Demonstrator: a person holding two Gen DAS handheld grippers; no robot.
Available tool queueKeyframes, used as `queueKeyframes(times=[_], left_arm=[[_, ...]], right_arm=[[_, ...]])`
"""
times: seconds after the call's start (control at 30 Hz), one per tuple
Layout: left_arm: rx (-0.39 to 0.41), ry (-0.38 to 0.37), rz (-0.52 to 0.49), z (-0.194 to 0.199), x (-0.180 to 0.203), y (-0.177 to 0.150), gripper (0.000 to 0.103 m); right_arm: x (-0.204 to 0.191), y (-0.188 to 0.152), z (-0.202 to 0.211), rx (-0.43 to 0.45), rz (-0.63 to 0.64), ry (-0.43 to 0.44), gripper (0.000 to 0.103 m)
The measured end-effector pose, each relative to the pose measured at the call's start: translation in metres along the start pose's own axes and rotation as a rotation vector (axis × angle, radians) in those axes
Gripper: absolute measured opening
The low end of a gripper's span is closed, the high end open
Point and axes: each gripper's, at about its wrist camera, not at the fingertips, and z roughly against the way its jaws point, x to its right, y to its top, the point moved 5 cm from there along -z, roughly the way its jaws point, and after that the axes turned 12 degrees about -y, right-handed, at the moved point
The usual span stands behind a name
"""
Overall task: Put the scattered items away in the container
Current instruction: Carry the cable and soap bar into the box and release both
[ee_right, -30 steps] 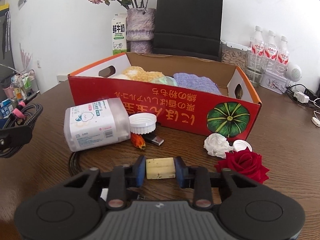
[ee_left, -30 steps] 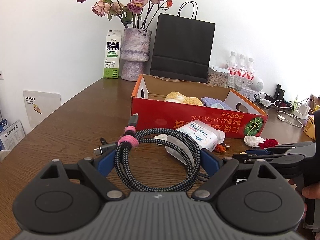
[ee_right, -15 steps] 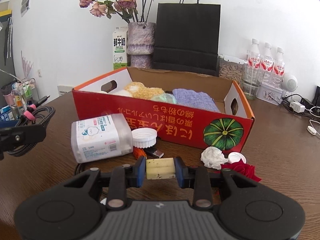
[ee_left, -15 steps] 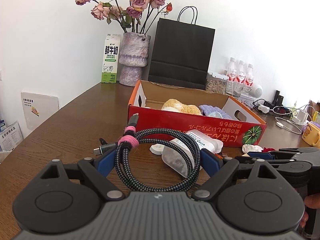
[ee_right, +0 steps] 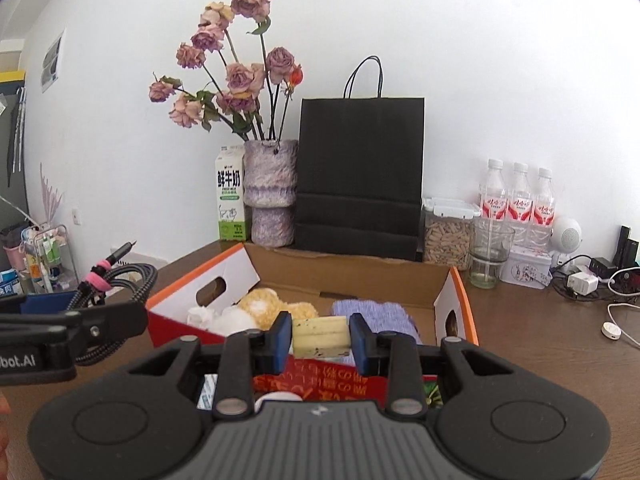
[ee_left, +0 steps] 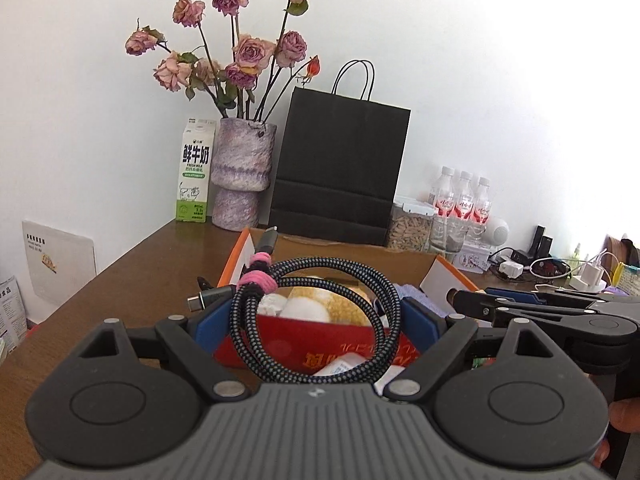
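With the left gripper (ee_left: 316, 316) clamped wide on the coiled cable (ee_left: 316, 320) and the right gripper (ee_right: 320, 336) pinching the soap (ee_right: 319, 331), both above the box's (ee_right: 360, 276) near edge, releasing early could drop either outside.

Milk carton (ee_left: 193, 172) beside flower vase (ee_left: 243, 174); black paper bag (ee_left: 340, 168) behind

Cardboard box (ee_right: 348, 276) at mid-table (ee_right: 540, 344), holding a plush toy (ee_right: 264, 306) left and a knitted cloth (ee_right: 376, 312) right. Behind, along the table's far edge, left to right: milk carton (ee_right: 230, 196), vase (ee_right: 271, 192), paper bag (ee_right: 360, 176), jar (ee_right: 446, 232), bottles (ee_right: 518, 200).
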Motion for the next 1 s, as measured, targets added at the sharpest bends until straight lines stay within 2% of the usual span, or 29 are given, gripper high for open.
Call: queueKeyframes(times=[0.27, 0.47, 0.6, 0.73, 1.0], left_arm=[[0.050, -0.029, -0.004, -0.041, 0.005, 0.028, 0.089], [0.061, -0.017, -0.009, -0.085, -0.003, 0.043, 0.089], [0.055, -0.001, -0.006, -0.116, -0.018, 0.044, 0.089], [0.030, 0.037, -0.004, -0.137, -0.037, 0.032, 0.089], [0.006, 0.039, -0.005, -0.142, -0.043, 0.025, 0.089]], right_arm=[[0.006, 0.031, -0.036, 0.063, -0.034, -0.027, 0.030], [0.009, 0.041, -0.079, 0.060, -0.054, -0.029, 0.030], [0.011, 0.033, -0.106, 0.053, -0.054, -0.049, 0.030], [0.015, 0.012, -0.129, -0.014, -0.069, -0.070, 0.030], [0.009, 0.009, -0.122, 0.012, -0.039, -0.081, 0.030]])
